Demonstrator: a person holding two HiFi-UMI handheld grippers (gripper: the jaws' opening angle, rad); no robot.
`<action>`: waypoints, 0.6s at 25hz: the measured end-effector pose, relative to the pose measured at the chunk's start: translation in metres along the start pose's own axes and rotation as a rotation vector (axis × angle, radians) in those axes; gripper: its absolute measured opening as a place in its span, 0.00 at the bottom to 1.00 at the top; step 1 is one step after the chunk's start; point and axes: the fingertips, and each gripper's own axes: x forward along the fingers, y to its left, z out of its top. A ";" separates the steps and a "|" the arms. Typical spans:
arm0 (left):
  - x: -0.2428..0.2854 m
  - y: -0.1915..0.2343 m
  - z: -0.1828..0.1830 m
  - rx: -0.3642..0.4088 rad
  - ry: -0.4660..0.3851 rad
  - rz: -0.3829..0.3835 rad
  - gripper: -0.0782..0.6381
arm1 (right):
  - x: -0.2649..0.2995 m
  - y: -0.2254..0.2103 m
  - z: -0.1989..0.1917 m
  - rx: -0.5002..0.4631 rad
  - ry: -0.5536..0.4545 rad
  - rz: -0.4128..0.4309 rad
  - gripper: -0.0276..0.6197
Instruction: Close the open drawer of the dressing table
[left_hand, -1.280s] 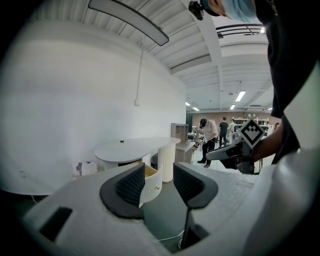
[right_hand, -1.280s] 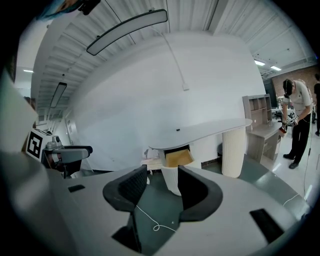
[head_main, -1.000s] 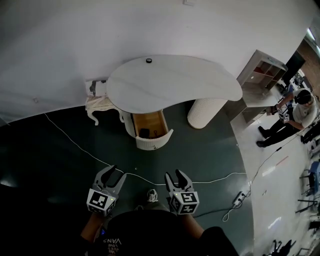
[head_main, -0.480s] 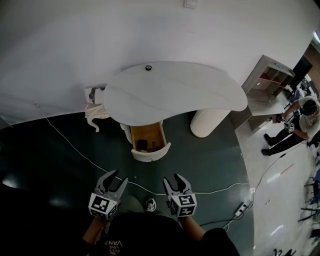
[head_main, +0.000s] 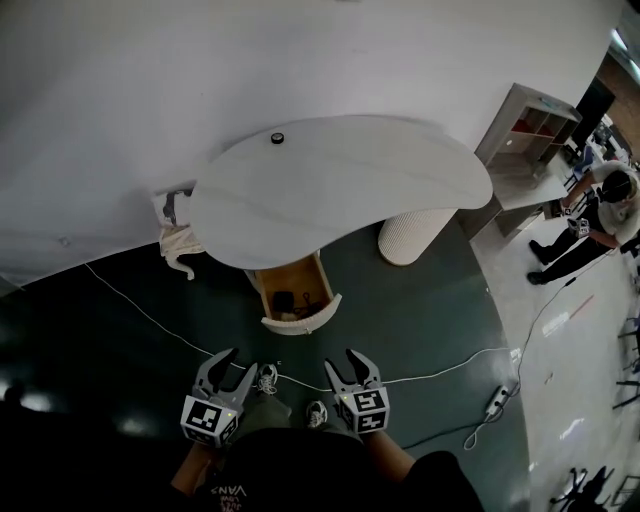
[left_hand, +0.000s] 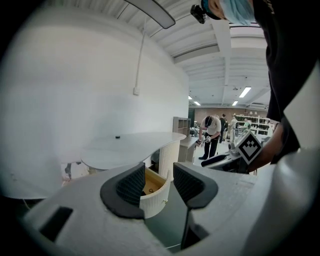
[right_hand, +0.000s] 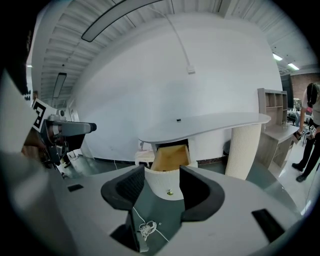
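- The left gripper (head_main: 238, 360) has its jaws apart and grips nothing. The right gripper (head_main: 346, 362) stands wide, its jaws having just been opening, with nothing between them.
- Both hang over the dark floor (head_main: 120, 350), well apart from the drawer (head_main: 298, 300), which is pulled out under the dressing table (head_main: 340, 180).
- A white cable (head_main: 430, 355) lies across the floor between the grippers and the drawer.
- The drawer has a curved, ribbed white front and a wooden inside. A ribbed white pedestal (head_main: 412, 235) stands near it.
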 end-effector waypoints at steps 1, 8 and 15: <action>0.005 0.003 0.002 0.004 0.009 -0.016 0.35 | 0.005 0.000 -0.001 0.004 0.002 -0.010 0.38; 0.038 0.028 0.002 0.029 0.034 -0.130 0.35 | 0.049 0.007 -0.016 0.018 0.058 -0.066 0.39; 0.056 0.053 0.002 0.030 0.082 -0.194 0.35 | 0.085 0.003 -0.032 0.056 0.090 -0.128 0.39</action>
